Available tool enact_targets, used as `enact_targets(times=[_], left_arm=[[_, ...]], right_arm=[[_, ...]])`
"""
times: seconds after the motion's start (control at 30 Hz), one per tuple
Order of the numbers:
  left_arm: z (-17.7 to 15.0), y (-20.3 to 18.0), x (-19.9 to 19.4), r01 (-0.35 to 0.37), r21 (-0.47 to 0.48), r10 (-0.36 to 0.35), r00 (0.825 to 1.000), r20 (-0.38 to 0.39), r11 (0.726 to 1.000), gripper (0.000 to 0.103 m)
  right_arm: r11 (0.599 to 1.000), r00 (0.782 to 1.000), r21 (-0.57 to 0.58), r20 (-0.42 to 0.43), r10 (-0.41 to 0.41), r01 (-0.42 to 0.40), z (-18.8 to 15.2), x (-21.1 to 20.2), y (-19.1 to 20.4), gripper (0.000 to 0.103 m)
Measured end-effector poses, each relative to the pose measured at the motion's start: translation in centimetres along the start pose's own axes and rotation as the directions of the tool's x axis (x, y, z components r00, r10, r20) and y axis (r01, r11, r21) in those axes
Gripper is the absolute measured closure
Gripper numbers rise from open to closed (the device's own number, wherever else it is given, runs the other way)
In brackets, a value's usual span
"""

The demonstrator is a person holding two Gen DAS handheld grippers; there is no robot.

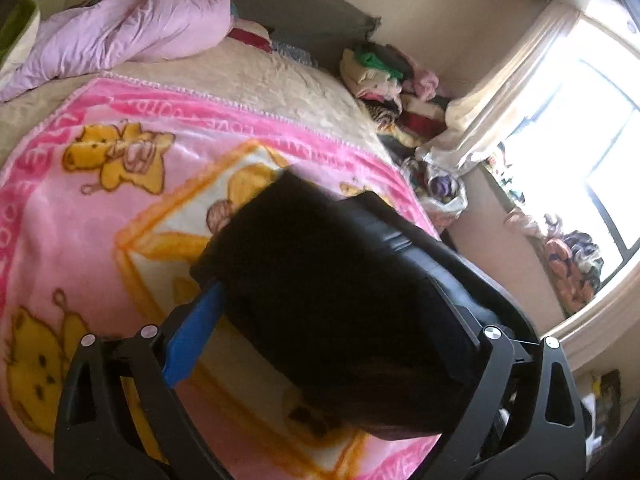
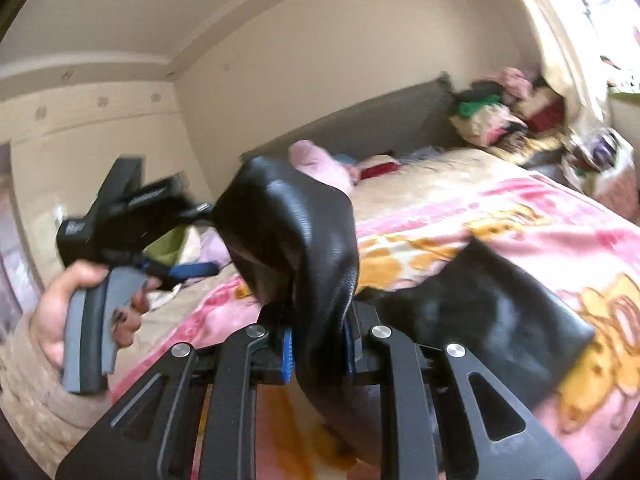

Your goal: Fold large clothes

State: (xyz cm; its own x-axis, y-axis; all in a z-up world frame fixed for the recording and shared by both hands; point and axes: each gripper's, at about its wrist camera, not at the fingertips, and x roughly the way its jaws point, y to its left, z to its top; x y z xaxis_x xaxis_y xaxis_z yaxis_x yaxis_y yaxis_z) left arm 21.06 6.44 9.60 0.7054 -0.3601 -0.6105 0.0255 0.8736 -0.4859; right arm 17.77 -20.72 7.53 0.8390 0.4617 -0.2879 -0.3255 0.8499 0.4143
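A black leather-like garment (image 1: 344,300) hangs lifted over a pink cartoon blanket (image 1: 80,216) on the bed. In the left wrist view it drapes across my left gripper (image 1: 320,320); one blue finger (image 1: 192,344) shows at the left and the other is hidden under the fabric. In the right wrist view my right gripper (image 2: 320,344) is shut on a bunched fold of the garment (image 2: 304,240), which rises above the jaws. The rest of the garment (image 2: 492,304) lies on the blanket (image 2: 560,240). The left gripper (image 2: 192,268) appears there, held by a hand, its fingers at the garment's edge.
A lilac quilt (image 1: 132,36) lies crumpled at the bed's head. A heap of clothes (image 1: 392,80) fills the corner beside the bed. A window with a pale curtain (image 1: 512,92) is at the right. A grey headboard (image 2: 360,124) backs the bed.
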Motion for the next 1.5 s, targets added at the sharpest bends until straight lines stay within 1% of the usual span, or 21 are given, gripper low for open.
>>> enact_targets(times=[0.17,0.27,0.4,0.43,0.5,0.53,0.63,0.7,0.73,0.8,0.9,0.93,1.0,1.03,1.07,1.13,1.2,1.3,1.37,1.43,1.5], left_arm=[[-3.5,-2.4,3.4,0.02,0.027,-0.019,0.998,-0.061,0.999,0.014],[-6.0,-3.7,6.7,0.007,0.051,0.001,0.99,-0.139,0.999,0.014],[-9.1,-4.6,10.8,-0.028,0.089,0.047,0.974,-0.221,0.996,0.014],[-10.0,-4.6,11.8,-0.03,0.095,0.053,0.968,-0.244,0.995,0.013],[-10.6,-4.4,12.4,-0.063,0.099,0.084,0.969,-0.231,0.993,0.011],[-10.6,-4.2,12.4,-0.061,0.086,0.079,0.971,-0.227,0.994,0.011],[-10.3,-3.8,12.4,-0.052,0.075,0.068,0.97,-0.234,0.996,0.011],[-10.3,-4.0,12.2,-0.053,0.079,0.07,0.971,-0.23,0.995,0.011],[-10.3,-4.0,12.1,-0.055,0.082,0.073,0.97,-0.23,0.995,0.011],[-10.4,-4.1,12.0,-0.054,0.082,0.072,0.971,-0.228,0.995,0.011],[-10.5,-4.3,11.8,-0.055,0.086,0.073,0.971,-0.227,0.995,0.011],[-10.5,-4.3,11.8,-0.055,0.087,0.073,0.971,-0.227,0.995,0.011],[-10.4,-4.5,11.8,-0.054,0.089,0.074,0.971,-0.227,0.995,0.011],[-10.2,-4.7,12.0,-0.059,0.093,0.079,0.971,-0.227,0.994,0.011],[-10.2,-4.8,12.1,-0.062,0.094,0.082,0.971,-0.226,0.994,0.011],[-10.0,-4.6,12.1,-0.051,0.081,0.069,0.971,-0.231,0.995,0.011],[-9.4,-4.5,11.5,-0.017,0.076,0.032,0.977,-0.211,0.997,0.009],[-8.4,-5.3,10.1,-0.019,0.097,0.035,0.986,-0.161,0.995,0.009],[-8.2,-5.6,10.1,-0.031,0.099,0.046,0.986,-0.159,0.995,0.01],[-8.7,-5.6,11.0,-0.047,0.103,0.065,0.98,-0.186,0.994,0.01],[-9.4,-5.4,12.0,-0.046,0.09,0.064,0.975,-0.214,0.995,0.01]], right_arm=[[0.977,0.997,0.208,-0.08,-0.017,0.034,-1.1,-0.3,-8.3,0.085],[0.928,0.989,0.367,-0.148,-0.013,0.067,-3.2,-0.3,-13.2,0.084],[0.885,0.974,0.466,-0.204,0.093,0.013,-4.6,0.1,-16.2,0.08],[0.894,0.965,0.448,-0.232,0.123,-0.006,-4.1,0.3,-16.1,0.074],[0.906,0.953,0.423,-0.268,0.144,-0.017,-2.6,0.3,-16.2,0.044],[0.917,0.952,0.398,-0.277,0.13,-0.01,-1.3,0.1,-16.4,0.019],[0.94,0.953,0.338,-0.293,0.074,0.031,2.5,0.1,-16.9,0.014],[0.941,0.928,0.339,-0.35,0.127,-0.001,3.8,1.0,-16.9,0.014],[0.94,0.905,0.342,-0.396,0.154,-0.01,4.8,2.6,-17.1,0.014],[0.945,0.88,0.327,-0.454,0.14,0.019,5.5,4.6,-17.3,0.014],[0.952,0.805,0.305,-0.573,0.154,0.034,5.0,8.0,-17.2,0.014],[0.957,0.764,0.29,-0.621,0.177,0.014,4.6,9.2,-16.9,0.015],[0.968,0.746,0.249,-0.643,0.173,-0.01,3.6,10.0,-16.3,0.027],[0.974,0.745,0.223,-0.645,0.171,-0.03,3.5,9.9,-15.4,0.051],[0.98,0.756,0.192,-0.635,0.16,-0.046,3.7,9.7,-14.6,0.066],[0.994,0.803,0.091,-0.587,0.106,-0.065,4.6,8.6,-12.7,0.076],[0.993,0.862,0.022,-0.495,0.113,-0.117,6.7,6.1,-10.9,0.079],[0.989,0.906,-0.071,-0.414,0.088,-0.128,8.5,4.2,-11.0,0.079],[0.995,0.897,-0.079,-0.442,0.02,-0.061,8.0,5.0,-13.0,0.078],[0.999,0.857,-0.053,-0.514,-0.035,0.009,5.9,6.7,-16.0,0.075],[0.996,0.831,-0.059,-0.548,-0.091,0.07,3.6,8.1,-18.0,0.065]])
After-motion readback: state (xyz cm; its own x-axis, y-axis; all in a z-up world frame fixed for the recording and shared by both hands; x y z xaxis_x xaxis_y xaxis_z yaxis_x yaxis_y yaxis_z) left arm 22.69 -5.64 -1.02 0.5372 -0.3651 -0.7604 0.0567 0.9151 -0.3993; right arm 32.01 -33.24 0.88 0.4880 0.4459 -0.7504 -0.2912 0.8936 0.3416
